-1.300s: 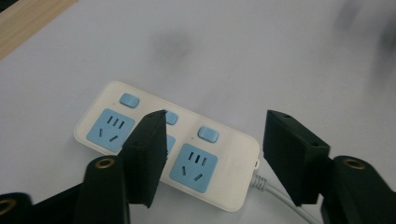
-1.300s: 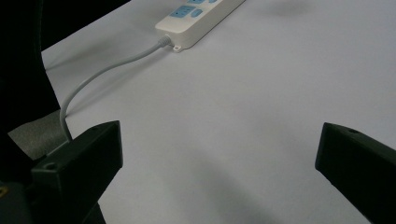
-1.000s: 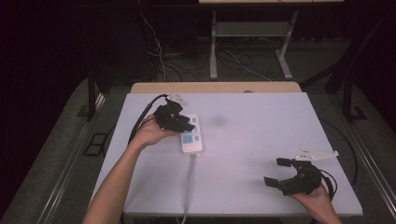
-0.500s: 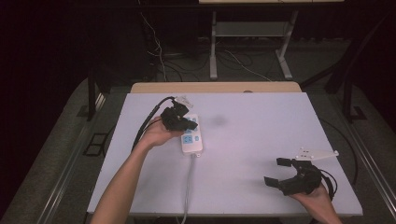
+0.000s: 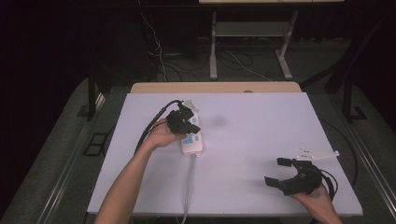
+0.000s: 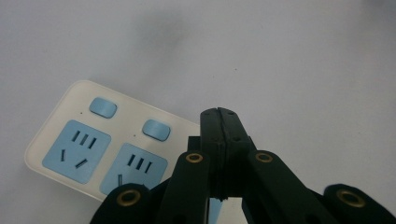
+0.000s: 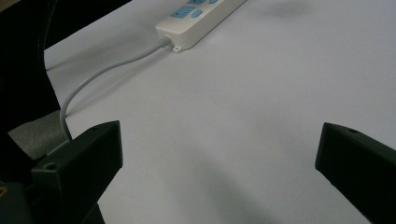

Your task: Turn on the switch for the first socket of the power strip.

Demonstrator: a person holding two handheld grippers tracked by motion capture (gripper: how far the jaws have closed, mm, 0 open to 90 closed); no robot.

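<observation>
Two hand-held black tools are seen over a pale grey worktop (image 5: pixel 261 140). The left tool (image 5: pixel 184 122) is clenched, its jaws pressed together with nothing between them, and is held over the far end of a white plastic power strip with blue sockets and blue switches (image 6: pixel 100 140). Compared with a second ago, this tool has been brought further along the strip, so a press on a switch seems likely. The strip lies left of the worktop's centre, its grey cord (image 5: pixel 188 186) trailing off the near edge. The right tool (image 5: pixel 286 173) is released, jaws wide apart, resting well away near the right corner.
</observation>
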